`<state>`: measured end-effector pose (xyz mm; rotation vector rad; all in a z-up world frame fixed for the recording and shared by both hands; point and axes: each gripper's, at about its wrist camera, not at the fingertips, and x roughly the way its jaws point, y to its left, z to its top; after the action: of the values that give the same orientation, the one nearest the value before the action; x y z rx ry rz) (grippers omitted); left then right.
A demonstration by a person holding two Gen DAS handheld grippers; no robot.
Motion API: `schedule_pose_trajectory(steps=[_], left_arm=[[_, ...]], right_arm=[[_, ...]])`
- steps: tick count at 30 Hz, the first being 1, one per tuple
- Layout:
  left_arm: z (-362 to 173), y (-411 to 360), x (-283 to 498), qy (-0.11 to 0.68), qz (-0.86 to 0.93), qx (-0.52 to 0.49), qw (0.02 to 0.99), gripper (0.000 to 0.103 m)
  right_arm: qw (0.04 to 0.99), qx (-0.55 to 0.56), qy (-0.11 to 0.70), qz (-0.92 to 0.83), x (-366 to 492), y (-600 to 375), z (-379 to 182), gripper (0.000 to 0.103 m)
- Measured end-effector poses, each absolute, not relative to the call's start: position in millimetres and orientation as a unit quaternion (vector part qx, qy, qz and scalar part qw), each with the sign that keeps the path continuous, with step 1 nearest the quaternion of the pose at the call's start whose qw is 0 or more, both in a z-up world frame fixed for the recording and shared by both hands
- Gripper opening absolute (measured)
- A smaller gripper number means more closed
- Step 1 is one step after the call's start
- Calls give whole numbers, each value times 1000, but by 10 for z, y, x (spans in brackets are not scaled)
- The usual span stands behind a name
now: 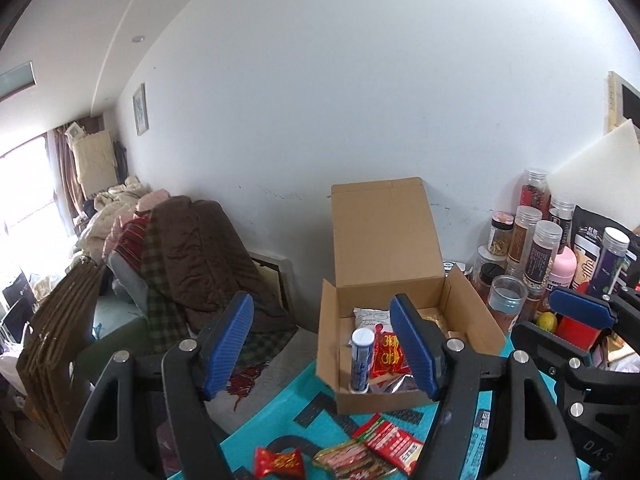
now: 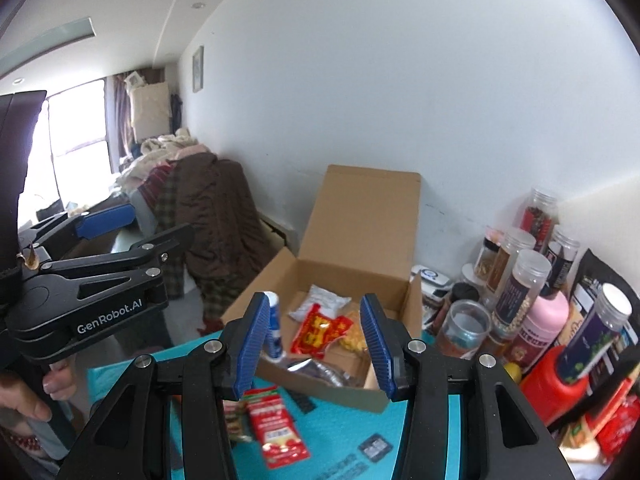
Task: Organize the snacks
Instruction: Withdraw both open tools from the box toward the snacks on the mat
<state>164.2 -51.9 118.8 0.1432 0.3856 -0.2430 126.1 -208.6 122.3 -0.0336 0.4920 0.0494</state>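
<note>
Hovering above the teal-covered counter (image 1: 304, 392), the left gripper (image 1: 324, 344) has its jaws spread wide with nothing between them, and the right gripper (image 2: 314, 344) is likewise wide apart and empty. An open cardboard box (image 1: 384, 240) stands on the counter against the white wall (image 1: 360, 80), its lid raised. Inside, a white-capped tube (image 1: 362, 360) stands upright in the near left corner, beside a red snack packet (image 1: 388, 354), a white pouch (image 1: 370, 317) at the back, some yellow pieces (image 2: 354, 340) and a silvery foil bag (image 2: 316, 370) (the left gripper's right finger hides much of these in its own view).

Outside the box, on the counter, lie loose snacks: a small red candy wrapper (image 1: 280, 462), a brownish packet (image 1: 352, 462) and a red-and-green sachet (image 1: 390, 442). The lower parts of these are cut off by the frame edge and by the gripper arms; their print is too blurred to read.

To the right a crowd of clear-lidded jars (image 1: 542, 256), a pink bottle (image 1: 562, 266), a dark pouch (image 1: 592, 236) and a red container (image 2: 554, 386) stand close together, overlapping one another. A lemon-yellow object (image 1: 546, 322) peeks out among them, mostly hidden. At the far left of the right view, a hand (image 2: 24, 396) grips the left gripper's handle, only partly in frame. Beyond the counter, brown and plaid bedding (image 1: 192, 264) is heaped up.
</note>
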Motion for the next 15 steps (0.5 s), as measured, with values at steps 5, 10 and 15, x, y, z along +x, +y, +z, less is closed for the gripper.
schedule_pose_trajectory(steps=[5, 10, 15], left_arm=[[1179, -355, 1429, 191, -126, 56, 972, 81], [1163, -212, 1194, 186, -130, 57, 972, 81], [1098, -56, 1026, 193, -136, 55, 970, 82]], right_arm=[[971, -13, 237, 31, 1014, -1963, 1251, 52], [973, -9, 228, 39, 774, -1852, 1262, 60], [973, -6, 224, 49, 554, -1749, 1223, 66]])
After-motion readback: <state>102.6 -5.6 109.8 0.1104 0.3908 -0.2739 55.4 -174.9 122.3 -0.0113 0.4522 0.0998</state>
